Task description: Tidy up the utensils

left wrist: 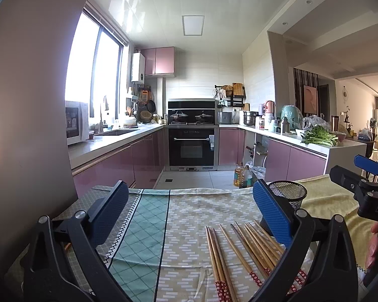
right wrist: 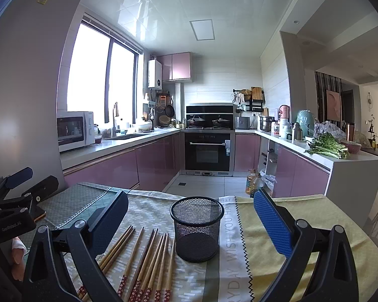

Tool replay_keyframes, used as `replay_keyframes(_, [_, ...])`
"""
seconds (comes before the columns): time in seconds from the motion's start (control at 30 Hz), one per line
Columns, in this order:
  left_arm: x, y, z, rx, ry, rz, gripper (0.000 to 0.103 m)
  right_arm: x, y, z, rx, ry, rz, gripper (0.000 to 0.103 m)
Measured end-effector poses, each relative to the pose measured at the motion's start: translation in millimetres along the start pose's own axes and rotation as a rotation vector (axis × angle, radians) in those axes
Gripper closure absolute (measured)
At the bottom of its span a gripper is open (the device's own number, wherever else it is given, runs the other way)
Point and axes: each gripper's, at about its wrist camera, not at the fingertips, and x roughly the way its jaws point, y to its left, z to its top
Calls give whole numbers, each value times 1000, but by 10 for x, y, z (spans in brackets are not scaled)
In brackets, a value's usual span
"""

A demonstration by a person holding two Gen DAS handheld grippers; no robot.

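The left gripper [left wrist: 189, 214] has its jaws spread wide with nothing between them, hovering over the patterned tablecloth [left wrist: 189, 206] at the centre of its view. Just to the lower right of that gap, a loose row of wooden chopsticks [left wrist: 239, 249] lies flat on the cloth, their red-patterned ends toward the bottom edge of the frame; some run under the right finger.

The right gripper [right wrist: 190, 216] also has its jaws wide apart and grips nothing. Between its fingers, at the centre of its view, a black mesh holder [right wrist: 197, 229] stands upright on the cloth, and no chopsticks show in it. The chopsticks lie just to its left, in the lower left of that frame, the nearest one close to the holder's base.

Beyond the table, in the upper middle of both views, stands a kitchen with pink cabinets [right wrist: 153, 161] and a black oven [right wrist: 208, 151].
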Motion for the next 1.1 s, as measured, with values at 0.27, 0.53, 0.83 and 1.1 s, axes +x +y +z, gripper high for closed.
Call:
replay_keyframes(0.27, [116, 11, -49, -4, 54, -25, 6, 149, 28, -89, -13, 80, 53, 6])
replay_keyframes(0.53, [569, 138, -240, -5, 288, -82, 6, 739, 64, -445, -36, 403, 117, 15])
replay_keyframes(0.83, [1129, 179, -714, 36, 582, -161, 35, 1167, 81, -826, -30, 611, 152, 53])
replay_keyframes(1.1, [1370, 30, -964, 80, 673, -230, 47, 1309, 74, -927, -20, 684, 169, 71])
